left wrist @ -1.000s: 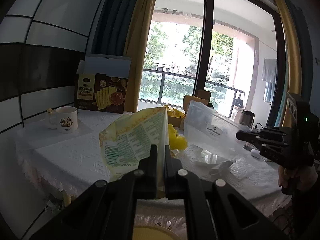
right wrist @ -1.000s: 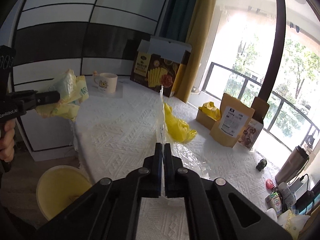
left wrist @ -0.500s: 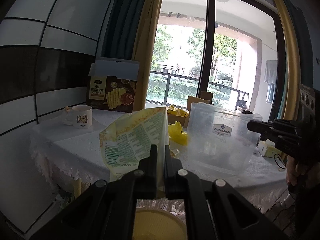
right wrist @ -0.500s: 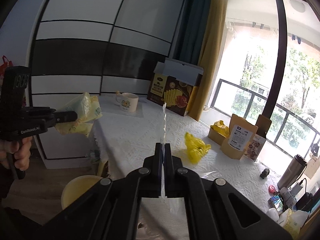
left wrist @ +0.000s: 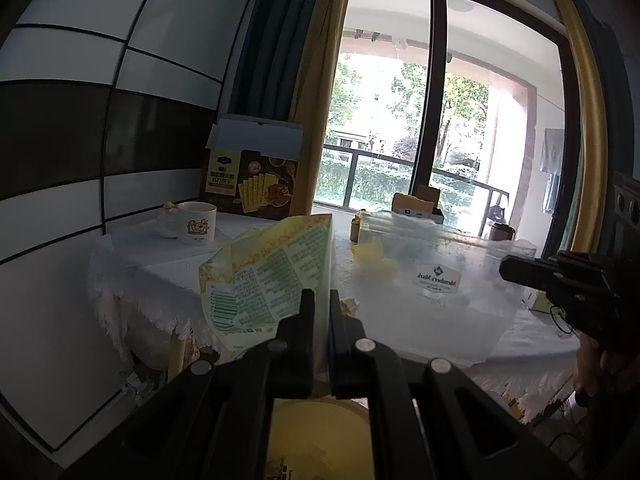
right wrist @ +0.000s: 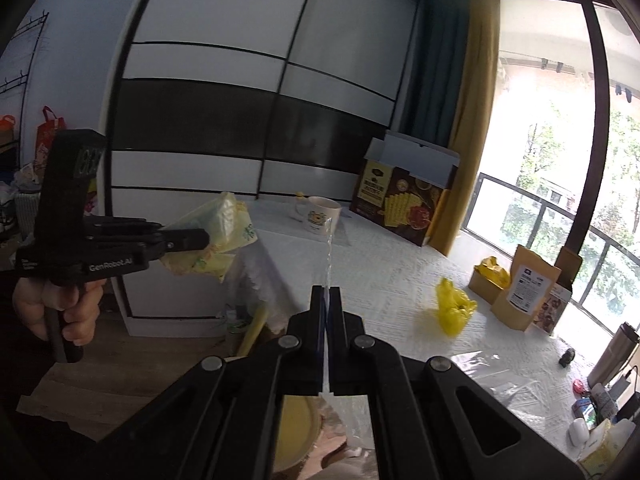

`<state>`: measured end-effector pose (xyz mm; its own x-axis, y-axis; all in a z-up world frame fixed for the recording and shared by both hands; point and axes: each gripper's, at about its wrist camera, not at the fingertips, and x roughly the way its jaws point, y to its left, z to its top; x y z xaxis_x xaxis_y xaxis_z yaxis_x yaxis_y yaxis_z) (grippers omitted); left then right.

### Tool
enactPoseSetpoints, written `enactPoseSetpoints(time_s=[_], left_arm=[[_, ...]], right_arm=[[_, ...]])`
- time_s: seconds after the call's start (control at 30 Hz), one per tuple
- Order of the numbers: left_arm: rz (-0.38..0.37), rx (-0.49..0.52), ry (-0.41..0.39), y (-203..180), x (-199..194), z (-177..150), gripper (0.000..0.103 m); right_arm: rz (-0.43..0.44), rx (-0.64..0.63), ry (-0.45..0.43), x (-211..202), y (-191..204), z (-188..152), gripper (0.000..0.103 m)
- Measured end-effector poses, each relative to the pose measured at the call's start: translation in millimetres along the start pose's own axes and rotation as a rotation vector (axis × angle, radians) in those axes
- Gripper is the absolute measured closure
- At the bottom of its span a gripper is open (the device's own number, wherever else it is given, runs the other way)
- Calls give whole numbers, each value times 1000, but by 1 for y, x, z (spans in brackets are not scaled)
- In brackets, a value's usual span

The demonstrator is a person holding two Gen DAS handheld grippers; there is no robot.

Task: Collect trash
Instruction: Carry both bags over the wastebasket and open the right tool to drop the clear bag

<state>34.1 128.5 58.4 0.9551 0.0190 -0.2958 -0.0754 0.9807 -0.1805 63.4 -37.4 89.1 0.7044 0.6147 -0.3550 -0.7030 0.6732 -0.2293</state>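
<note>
Left wrist view: the left gripper point(left wrist: 319, 300) is clenched on a crumpled yellow-and-green printed snack wrapper point(left wrist: 266, 280), which stands up from the jaws and fans to the left with its barcode and small print facing the camera. Directly below the jaws sits a round pale-yellow bin point(left wrist: 316, 436), on the floor beside the table. To the right, the right gripper point(left wrist: 520, 272) pinches the edge of a clear plastic zip bag with a white label point(left wrist: 432, 284), which hangs broadside across the view in front of the white-clothed table point(left wrist: 168, 264). A hand point(left wrist: 596, 364) grips the handle under it. On the table behind stand a white cartoon-printed mug point(left wrist: 196, 222) and a dark open cracker box point(left wrist: 254, 188).

In the right wrist view, the right gripper's jaws are closed tight on the clear bag, seen edge-on as a thin glinting strip point(right wrist: 329, 256) rising from between the fingertips. The left gripper shows at the left, held by a hand point(right wrist: 60, 304), with the wrapper bunched at its tip off the table's corner. A crumpled bright yellow plastic bag point(right wrist: 454, 306) lies on the tablecloth, near a brown paper pouch point(right wrist: 524, 288). Part of the yellow bin shows below the jaws
</note>
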Motion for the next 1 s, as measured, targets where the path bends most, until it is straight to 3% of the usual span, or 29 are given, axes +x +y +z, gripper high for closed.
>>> enactPoseSetpoints(time_s=[0.23, 0.57, 1.0], left_arm=[[26, -21, -1, 21, -17, -9, 99], [62, -53, 23, 49, -22, -22, 99], [87, -66, 86, 62, -10, -39, 99]], right_arm=[[93, 19, -9, 10, 32, -2, 102], [186, 53, 60, 49, 55, -23, 102], [301, 156, 259, 122, 65, -84, 102]])
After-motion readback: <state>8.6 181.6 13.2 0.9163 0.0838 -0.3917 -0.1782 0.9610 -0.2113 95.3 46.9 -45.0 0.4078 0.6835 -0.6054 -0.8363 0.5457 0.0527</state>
